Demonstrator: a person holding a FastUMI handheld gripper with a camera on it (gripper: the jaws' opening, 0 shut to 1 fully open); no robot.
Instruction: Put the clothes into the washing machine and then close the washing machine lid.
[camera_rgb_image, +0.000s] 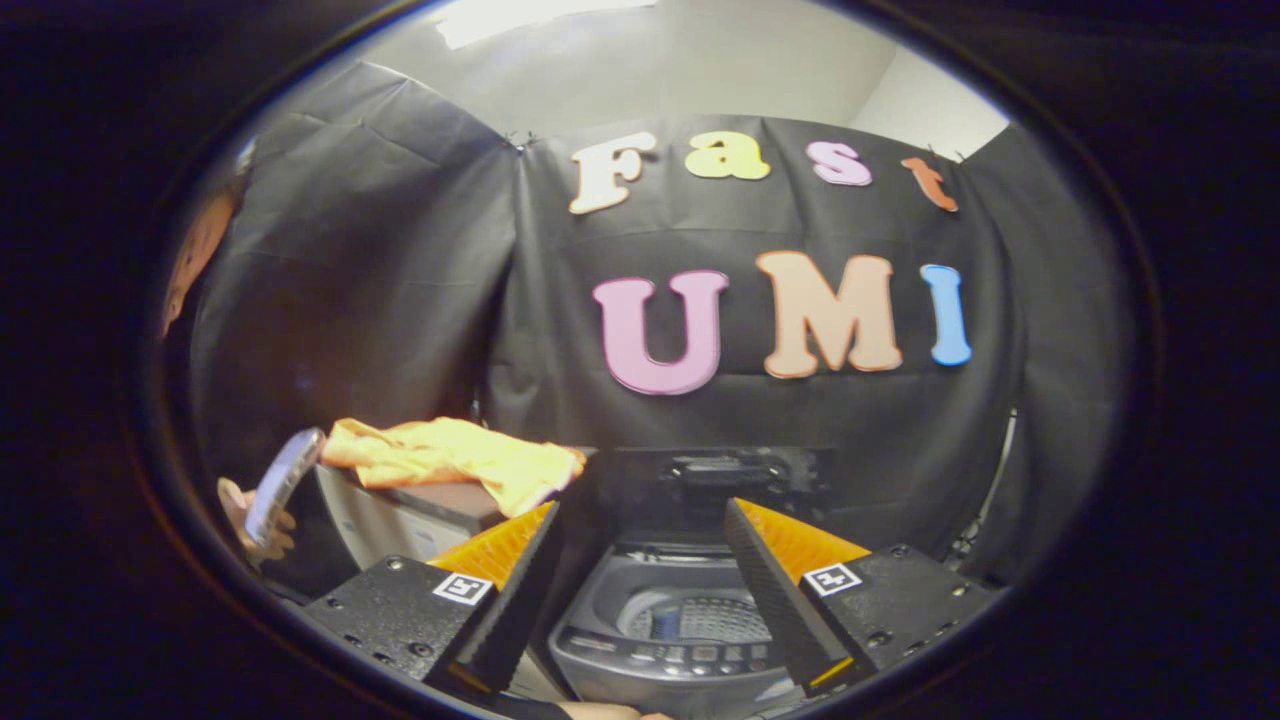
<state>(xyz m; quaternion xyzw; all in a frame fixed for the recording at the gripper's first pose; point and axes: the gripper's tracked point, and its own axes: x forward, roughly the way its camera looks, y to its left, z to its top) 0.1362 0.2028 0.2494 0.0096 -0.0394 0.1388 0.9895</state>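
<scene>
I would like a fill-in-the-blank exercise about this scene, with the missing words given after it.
1. The lid of the washing machine is ____.
2. The orange garment lies on a surface beside the machine, beyond the tool's ____ finger.
3. The fingers of the tool are spread apart and hold ____.
4. A hand beside the garment holds a ____.

Missing words: open; left; nothing; phone

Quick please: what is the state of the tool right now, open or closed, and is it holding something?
Tool: open, holding nothing; the washing machine with its lid up shows between the fingers, the orange cloth lies beyond the left one.
</scene>
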